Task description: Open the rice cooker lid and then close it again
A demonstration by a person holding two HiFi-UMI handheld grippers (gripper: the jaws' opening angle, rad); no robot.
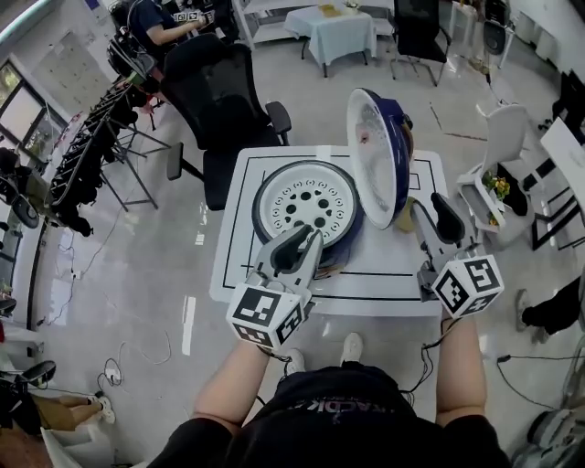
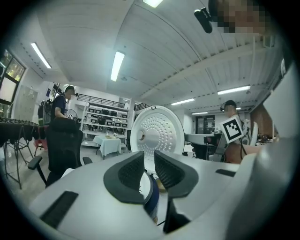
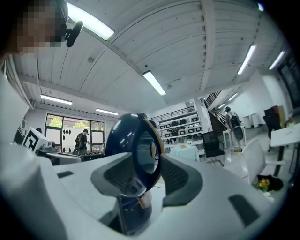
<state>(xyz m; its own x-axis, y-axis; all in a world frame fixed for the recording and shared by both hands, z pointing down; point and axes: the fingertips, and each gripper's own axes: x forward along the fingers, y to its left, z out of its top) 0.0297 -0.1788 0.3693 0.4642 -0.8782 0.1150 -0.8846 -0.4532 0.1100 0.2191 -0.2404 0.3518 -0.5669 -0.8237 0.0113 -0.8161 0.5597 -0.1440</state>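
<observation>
The dark blue rice cooker (image 1: pixel 274 239) stands on the white table (image 1: pixel 384 279), showing a white perforated plate (image 1: pixel 306 203) in its mouth. Its lid (image 1: pixel 377 155) stands open and upright at the right side, white inner face toward the pot. My left gripper (image 1: pixel 313 234) hovers at the cooker's front rim, jaws a narrow gap apart with nothing between the pads (image 2: pixel 149 158). My right gripper (image 1: pixel 428 207) is just right of the lid's lower edge, jaws open. In the right gripper view the lid (image 3: pixel 136 140) is seen on edge between the jaws, unpinched.
A black office chair (image 1: pixel 219 101) stands behind the table. A white chair (image 1: pixel 501 151) and a low stand with flowers (image 1: pixel 494 187) are to the right. A dark rack (image 1: pixel 91 155) runs along the left. A cloth-covered table (image 1: pixel 334 27) is far back.
</observation>
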